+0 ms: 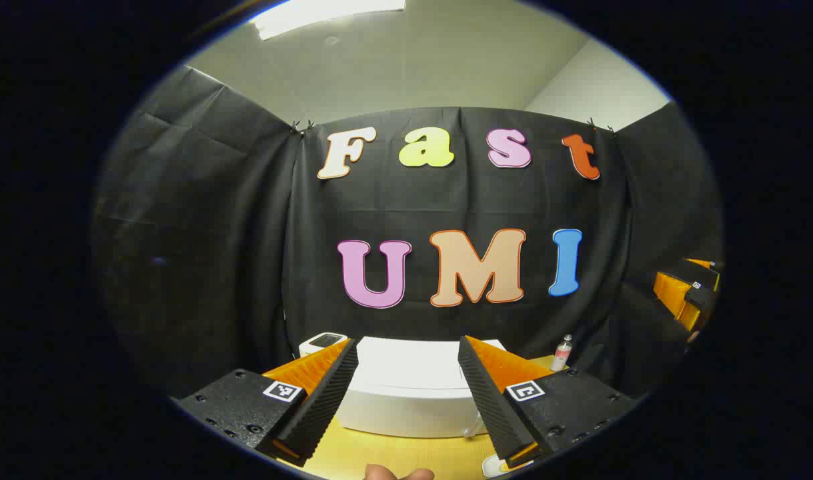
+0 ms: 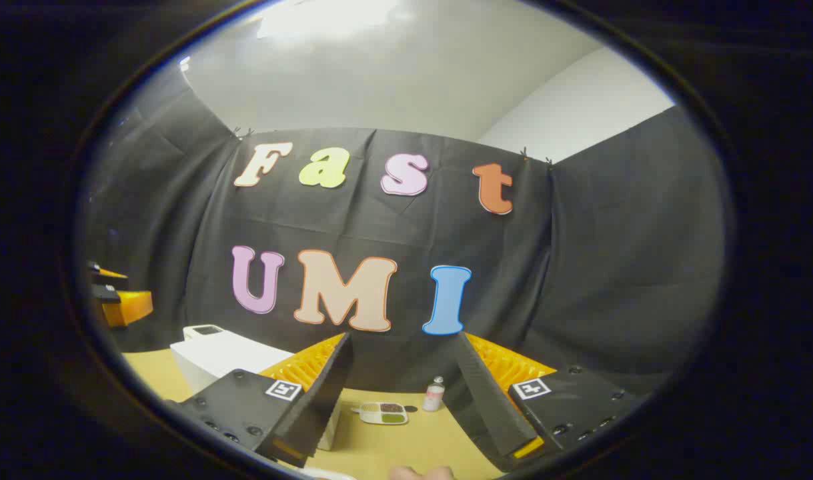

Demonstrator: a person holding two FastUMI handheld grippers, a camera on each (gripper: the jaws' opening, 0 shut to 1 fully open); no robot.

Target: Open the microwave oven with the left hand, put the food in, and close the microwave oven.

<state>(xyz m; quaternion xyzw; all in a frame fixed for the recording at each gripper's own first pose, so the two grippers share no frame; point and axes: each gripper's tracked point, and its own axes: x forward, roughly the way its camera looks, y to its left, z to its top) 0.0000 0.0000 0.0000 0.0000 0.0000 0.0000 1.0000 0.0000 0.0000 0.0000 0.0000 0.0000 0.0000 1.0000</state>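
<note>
Holding both grippers up above the yellow table (image 1: 393,457), I have them aimed at the black cloth wall rather than down at the work. My left gripper (image 1: 407,357) sits level, its two fingers spread wide apart with nothing between them, and past their tips I look down onto the white top of the microwave (image 1: 406,387), which stands on the table straight ahead and close below. Its door side is not turned toward this view, so I cannot tell whether it is open or closed. A small white box with a dark grille (image 1: 323,342) sits just behind the microwave's left corner, and a small bottle (image 1: 562,352) stands on the table off to the right. Far to the right edge of the left gripper view I catch my right gripper, raised at about the same height. My right gripper (image 2: 403,360) is likewise released, fingers parted and holding nothing. In the right gripper view the microwave (image 2: 226,360) lies to the left, and between the fingers, farther off on the table, rests the food tray (image 2: 383,413) with a dark portion and a green portion, the bottle (image 2: 434,394) standing just beside it on the right. My left gripper (image 2: 116,297) shows at the far left edge of that view, well apart from the tray.
</note>
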